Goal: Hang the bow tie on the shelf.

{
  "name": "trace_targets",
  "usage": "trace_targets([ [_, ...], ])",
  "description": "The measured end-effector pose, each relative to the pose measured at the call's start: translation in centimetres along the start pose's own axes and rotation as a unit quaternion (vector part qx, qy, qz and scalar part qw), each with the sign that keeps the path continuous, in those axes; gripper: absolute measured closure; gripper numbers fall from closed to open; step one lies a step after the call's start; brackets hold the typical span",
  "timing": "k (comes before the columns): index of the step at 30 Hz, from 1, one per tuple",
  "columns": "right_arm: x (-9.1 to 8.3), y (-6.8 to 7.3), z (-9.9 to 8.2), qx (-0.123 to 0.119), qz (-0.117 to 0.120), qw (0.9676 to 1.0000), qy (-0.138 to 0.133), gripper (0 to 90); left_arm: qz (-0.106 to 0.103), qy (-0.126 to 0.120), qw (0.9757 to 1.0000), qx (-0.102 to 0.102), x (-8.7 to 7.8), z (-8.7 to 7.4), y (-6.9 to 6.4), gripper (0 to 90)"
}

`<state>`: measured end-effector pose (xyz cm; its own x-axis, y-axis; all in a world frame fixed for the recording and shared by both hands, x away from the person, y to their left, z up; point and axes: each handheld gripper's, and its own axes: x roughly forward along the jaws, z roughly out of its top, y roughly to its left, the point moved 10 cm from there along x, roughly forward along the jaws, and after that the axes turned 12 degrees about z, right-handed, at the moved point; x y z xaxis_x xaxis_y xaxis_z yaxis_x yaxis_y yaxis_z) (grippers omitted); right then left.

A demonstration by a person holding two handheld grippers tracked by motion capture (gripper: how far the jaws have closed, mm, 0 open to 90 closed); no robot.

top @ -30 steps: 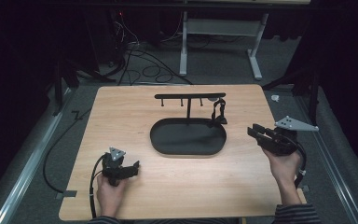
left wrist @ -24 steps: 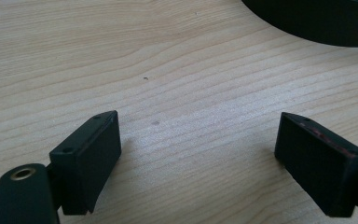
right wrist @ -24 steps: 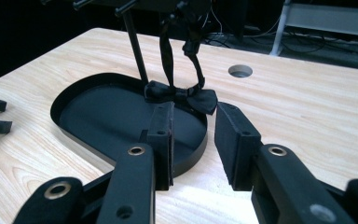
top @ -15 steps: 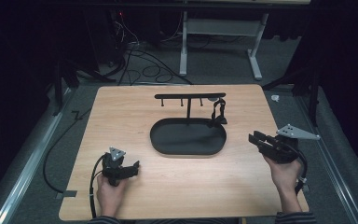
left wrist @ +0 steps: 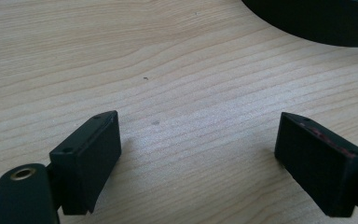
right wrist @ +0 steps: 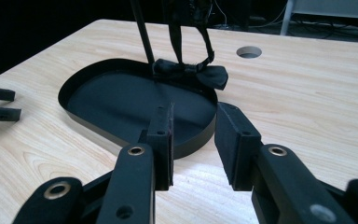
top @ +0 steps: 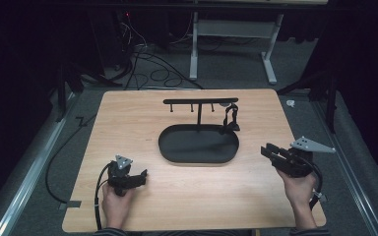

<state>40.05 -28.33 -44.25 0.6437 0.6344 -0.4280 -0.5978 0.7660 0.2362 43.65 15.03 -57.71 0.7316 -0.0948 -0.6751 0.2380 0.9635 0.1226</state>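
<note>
A black oval tray (top: 177,152) sits mid-table, with a thin T-shaped rack (top: 200,102) rising from its back. From the rack's right end hangs a black bow tie (top: 230,120) by its strap; the bow (right wrist: 193,74) rests on the tray's rim (right wrist: 200,135). My right gripper (top: 269,151) is held right of the tray, pointing at it, its jaws (right wrist: 193,140) open by a narrow gap with nothing between. My left gripper (top: 140,176) lies near the front left, jaws (left wrist: 200,154) wide open over bare wood.
The wooden table (top: 128,118) has a round cable hole (right wrist: 249,52) behind the tray. Cables (top: 147,69) and a desk frame (top: 231,44) stand on the floor beyond the far edge. A rail (top: 29,167) runs along the left side.
My right gripper has drifted a little toward the table's front edge. The left gripper and the bow tie have stayed put.
</note>
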Motion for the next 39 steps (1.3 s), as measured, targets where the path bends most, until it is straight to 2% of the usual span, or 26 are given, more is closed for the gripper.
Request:
trace_targets([
  [12,0.8,0.7,-1.1,0.003,0.011,0.9999,0.005,69.4,0.0,0.0,1.0,0.0,0.0,0.0,0.0,14.9],
  [16,1.2,1.0,-1.1,0.002,0.012,0.9999,-0.004,69.7,0.0,0.0,1.0,0.0,0.0,0.0,0.0,14.9],
  [21,1.9,1.5,-1.4,-0.001,0.019,0.9998,-0.003,69.7,0.0,0.0,1.0,0.0,0.0,0.0,0.0,14.9],
  [39,3.7,1.6,-3.5,0.013,0.025,0.9995,0.017,69.8,0.0,0.0,1.0,0.0,0.0,0.0,0.0,14.9],
])
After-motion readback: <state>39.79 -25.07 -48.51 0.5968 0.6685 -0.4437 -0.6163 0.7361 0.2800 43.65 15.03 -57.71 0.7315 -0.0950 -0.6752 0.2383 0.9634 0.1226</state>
